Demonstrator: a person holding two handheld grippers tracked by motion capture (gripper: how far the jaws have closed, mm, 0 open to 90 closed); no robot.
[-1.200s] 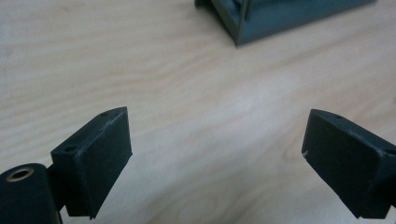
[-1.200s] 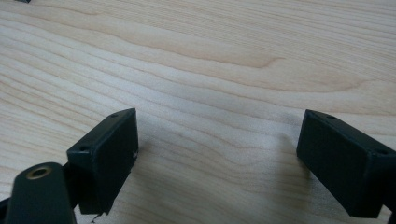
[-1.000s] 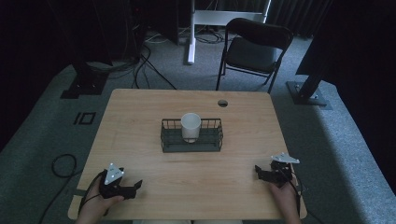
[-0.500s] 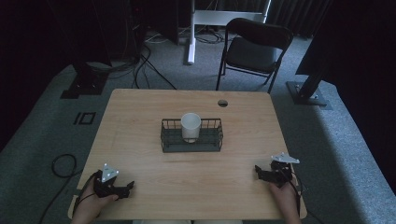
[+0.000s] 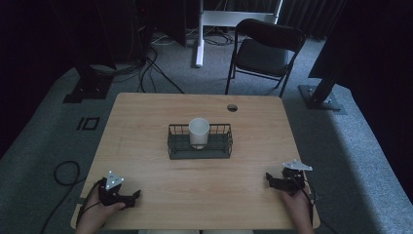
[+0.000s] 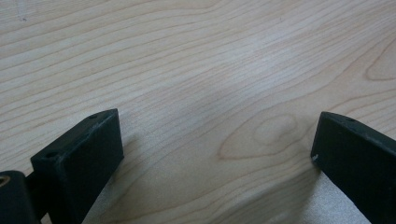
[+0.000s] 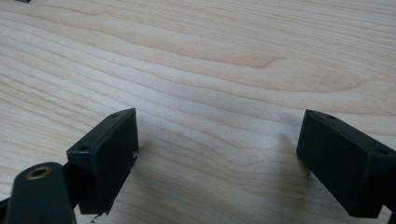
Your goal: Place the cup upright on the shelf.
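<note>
Cup [image 5: 198,131]: white, upright, inside wire basket [image 5: 175,150], frame centre, high view. Left gripper [image 5: 132,196] lower left, right gripper [image 5: 271,180] lower right; both well short of cup, right slightly nearer.
Left gripper view: jaws just opened, wide apart, nothing between, bare table [image 6: 196,70].
Right gripper view: jaws apart, empty.

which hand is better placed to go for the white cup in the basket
Neither by much. The cup stands mid-table in the wire basket; the left gripper and the right gripper both rest near the table's front edge, jaws open and empty. The right looks slightly nearer.
</note>
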